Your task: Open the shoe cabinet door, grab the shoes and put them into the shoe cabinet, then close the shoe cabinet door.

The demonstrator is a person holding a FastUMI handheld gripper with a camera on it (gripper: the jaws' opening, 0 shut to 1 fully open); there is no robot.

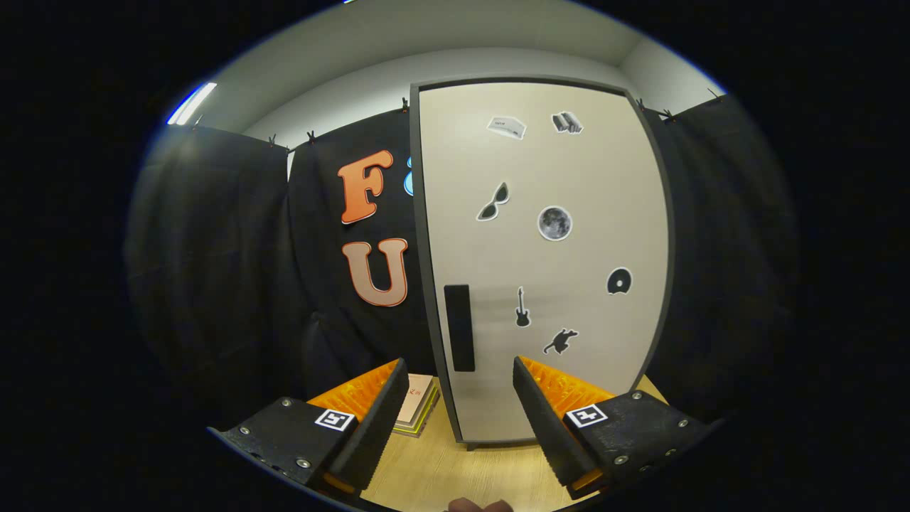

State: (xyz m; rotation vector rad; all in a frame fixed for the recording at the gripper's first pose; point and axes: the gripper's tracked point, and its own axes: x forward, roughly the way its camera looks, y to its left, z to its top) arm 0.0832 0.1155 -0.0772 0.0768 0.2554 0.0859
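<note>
While the tongs (461,387) stand spread wide with nothing between the fingers, the shoe cabinet (544,263) fills the space just ahead of and beyond them.

Shoe cabinet: upright on the wooden surface (455,473), long axis vertical, front face turned toward the camera. Its base meets the surface just beyond the fingertips.

Cabinet door (561,178): pale panel in a dark frame, lying flush with that frame, so it reads as closed. Dark vertical handle (460,328) sits low on the door near its left edge, long axis parallel to the cabinet's. The handle shows in the gap between the two fingers, nearer the left one, and apart from both.

Stickers on the door, all relative to the handle: guitar (522,308) just to its right; small animal shape (561,341) further right and lower; disc (619,281) well to the right; moon (554,223) and sunglasses (493,202) above; two more near the door's top, too small to identify.

Flat stack of book-like items (419,404) lies on the surface left of the cabinet's base, partly hidden behind the left finger.

Black cloth wall (213,263) hangs behind and on both sides of the cabinet. A fingertip of the person's hand (480,505) shows nearest the camera, below the tongs.
</note>
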